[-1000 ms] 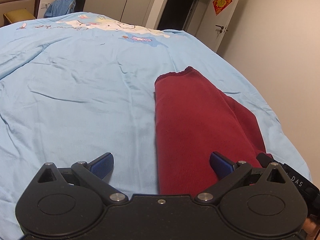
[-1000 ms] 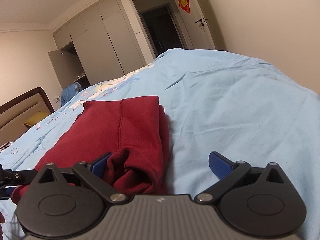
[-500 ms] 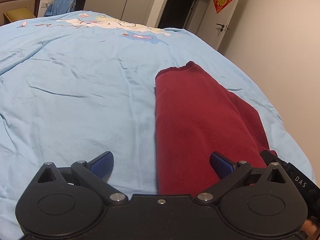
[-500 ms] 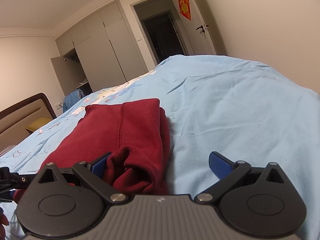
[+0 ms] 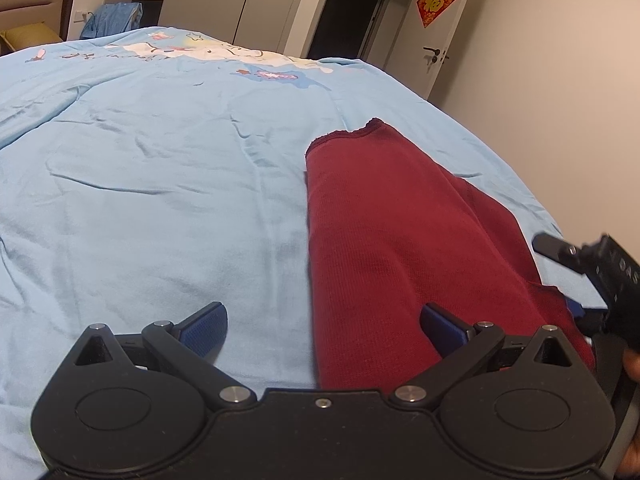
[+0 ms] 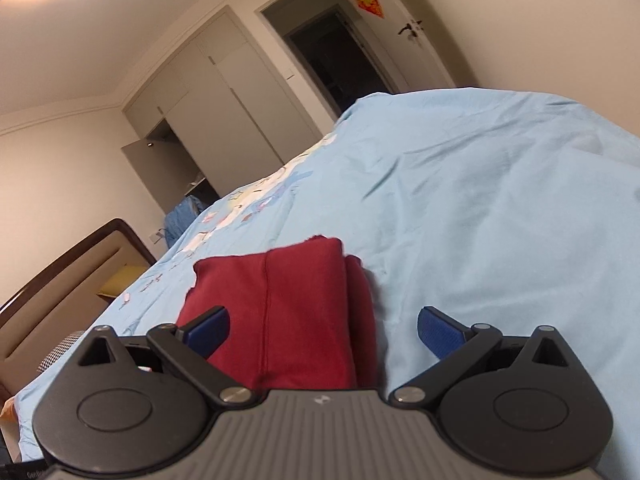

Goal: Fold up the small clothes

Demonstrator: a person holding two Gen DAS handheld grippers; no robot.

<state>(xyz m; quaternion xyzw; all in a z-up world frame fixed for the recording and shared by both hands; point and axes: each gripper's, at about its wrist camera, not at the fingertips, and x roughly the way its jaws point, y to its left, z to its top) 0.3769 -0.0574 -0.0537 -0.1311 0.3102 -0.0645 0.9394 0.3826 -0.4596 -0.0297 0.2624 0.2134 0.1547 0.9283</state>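
A dark red knit garment (image 5: 384, 232) lies folded into a long strip on the light blue bed cover (image 5: 152, 184). My left gripper (image 5: 324, 326) hangs open over the strip's near left edge, nothing between its blue pads. In the right wrist view the same red garment (image 6: 288, 312) shows as a folded block with a seam down its middle. My right gripper (image 6: 324, 330) is open, tilted upward, straddling the garment's near end without holding it. The right gripper's black body (image 5: 600, 264) shows at the right edge of the left wrist view, beside the cloth.
The bed cover carries a cartoon print (image 5: 208, 54) near the far side. Beyond stand grey wardrobes (image 6: 224, 120), a dark doorway (image 5: 344, 8), a door with a red decoration (image 5: 436, 0), a headboard (image 6: 68, 280) and a blue cloth heap (image 5: 112, 20). A wall runs along the bed's right side.
The right gripper has lifted and tilted upward, so more ceiling and wall show and the garment sits lower. In the left wrist view the right gripper has risen higher; the left barely moved.
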